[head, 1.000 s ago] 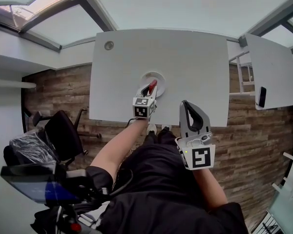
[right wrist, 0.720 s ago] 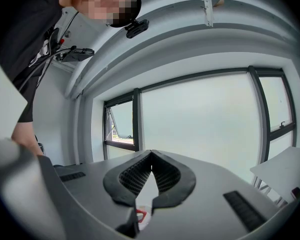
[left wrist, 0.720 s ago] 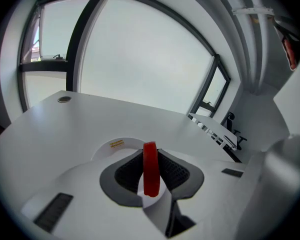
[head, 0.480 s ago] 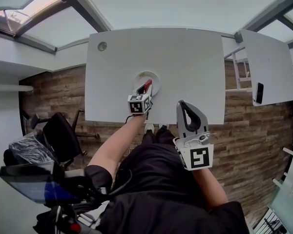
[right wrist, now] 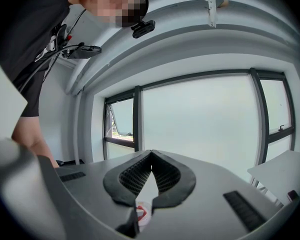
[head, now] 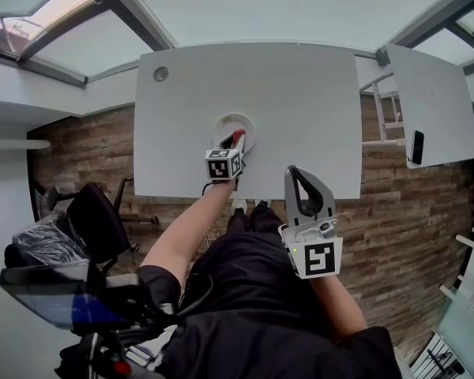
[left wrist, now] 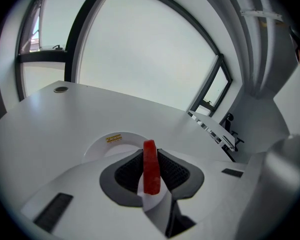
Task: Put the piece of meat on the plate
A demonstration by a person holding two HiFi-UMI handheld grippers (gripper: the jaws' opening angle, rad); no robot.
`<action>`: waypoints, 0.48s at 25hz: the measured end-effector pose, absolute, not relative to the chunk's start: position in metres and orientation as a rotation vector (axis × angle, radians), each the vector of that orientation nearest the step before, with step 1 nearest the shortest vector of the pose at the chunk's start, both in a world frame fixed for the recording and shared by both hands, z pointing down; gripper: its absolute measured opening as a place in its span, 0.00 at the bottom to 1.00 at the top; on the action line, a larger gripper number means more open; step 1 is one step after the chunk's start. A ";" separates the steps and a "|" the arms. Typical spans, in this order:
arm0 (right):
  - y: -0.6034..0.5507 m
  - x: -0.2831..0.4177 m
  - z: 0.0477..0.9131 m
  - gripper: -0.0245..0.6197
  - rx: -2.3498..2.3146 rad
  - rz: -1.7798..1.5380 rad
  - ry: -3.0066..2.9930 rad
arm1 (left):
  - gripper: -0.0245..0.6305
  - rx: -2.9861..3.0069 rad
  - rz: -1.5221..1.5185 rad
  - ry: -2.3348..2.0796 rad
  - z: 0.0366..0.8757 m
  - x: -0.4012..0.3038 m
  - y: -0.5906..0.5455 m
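Observation:
A flat red piece of meat [left wrist: 150,170] stands on edge between the black pads of my left gripper [left wrist: 150,159], which is shut on it. In the head view the left gripper [head: 234,142] hangs low over the near rim of the white plate [head: 223,124] on the white table [head: 300,101], and the meat [head: 238,136] shows as a red sliver. The plate [left wrist: 115,140] lies just beyond the jaws in the left gripper view. My right gripper [head: 295,174] is held level by the table's near edge, its jaws [right wrist: 151,156] shut on nothing.
A small round grommet [head: 160,74] sits at the table's far left corner. A second white table [head: 430,93] with a dark phone [head: 415,147] stands to the right. An office chair [head: 95,212] and dark equipment are on the wooden floor at the left.
My left gripper has sunk toward the plate with the meat in it and rolled slightly. The right gripper has stayed where it was.

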State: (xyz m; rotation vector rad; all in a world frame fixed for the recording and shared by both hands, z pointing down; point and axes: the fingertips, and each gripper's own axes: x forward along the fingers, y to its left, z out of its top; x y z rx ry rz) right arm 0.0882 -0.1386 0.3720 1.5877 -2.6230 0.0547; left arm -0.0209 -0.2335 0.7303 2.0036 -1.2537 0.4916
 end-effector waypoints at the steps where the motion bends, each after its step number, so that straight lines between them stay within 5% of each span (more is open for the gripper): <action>1: -0.138 0.088 0.372 0.05 1.588 0.054 -2.622 | 0.18 2.002 0.497 -1.256 0.731 -0.022 -0.234; 12: -0.127 0.089 0.369 0.05 1.603 0.048 -2.615 | 0.18 2.076 0.544 -1.240 0.730 -0.024 -0.240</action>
